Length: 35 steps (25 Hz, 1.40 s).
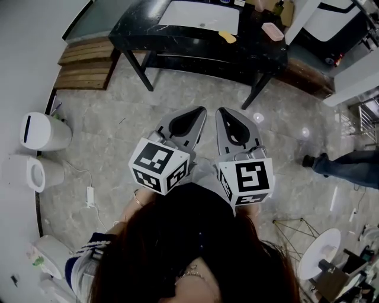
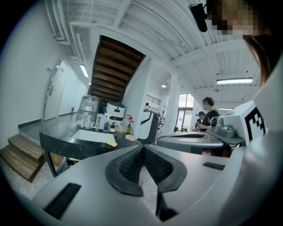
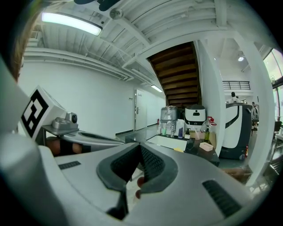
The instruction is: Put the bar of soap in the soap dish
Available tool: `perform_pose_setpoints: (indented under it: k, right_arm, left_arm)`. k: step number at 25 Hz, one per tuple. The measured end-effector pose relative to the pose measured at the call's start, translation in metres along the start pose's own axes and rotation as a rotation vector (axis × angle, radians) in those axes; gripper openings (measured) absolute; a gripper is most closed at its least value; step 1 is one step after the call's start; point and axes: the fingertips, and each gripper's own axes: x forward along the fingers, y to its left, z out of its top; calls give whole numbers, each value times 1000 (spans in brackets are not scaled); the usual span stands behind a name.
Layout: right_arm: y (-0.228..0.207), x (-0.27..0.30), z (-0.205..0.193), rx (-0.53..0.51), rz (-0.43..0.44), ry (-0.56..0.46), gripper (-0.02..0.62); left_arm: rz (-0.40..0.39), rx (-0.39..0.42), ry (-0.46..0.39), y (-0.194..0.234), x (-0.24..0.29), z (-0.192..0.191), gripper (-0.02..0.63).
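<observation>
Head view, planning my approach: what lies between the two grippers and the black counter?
Only bare tiled floor before the black counter, as the head view shows.

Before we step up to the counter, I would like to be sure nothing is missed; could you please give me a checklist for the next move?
1. Bar of soap in sight, lying on the counter by the sink: ok.
2. Soap dish on the same counter, apart from the soap: ok.
3. Dish empty inside: cannot tell, too small here.
4. Left gripper carries nothing: ok, jaws together and empty.
5. Right gripper open for the grasp: not ok, jaws shut, empty.
6. Grippers close enough to the soap: not ok, both are over the floor, short of the counter.
</observation>
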Motion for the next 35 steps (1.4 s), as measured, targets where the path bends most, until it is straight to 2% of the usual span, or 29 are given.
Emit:
perform_pose_setpoints:
  k: [10,16,20,24,30,35]
  right_arm:
    - [-64,43,4,-17,44,7,2]
    - [-86,56,4,80,107,10,3]
    - [-102,63,3,98,103,10,2]
    - [-113,68,10,130,101,-44,2]
    - [-126,87,12,80,78,-71,2]
    - [-141,118,11,101,59,-70,3]
  left_arm:
    - [42,1,-1,17,71,18,2]
    - [60,0,11,23,95,24,2]
    - [65,2,20,27,107,25,2]
    - [66,-5,29,34,116,24,2]
    - [45,-13,32,48,137,24,2]
    - [25,-18,30,71,161,31,2]
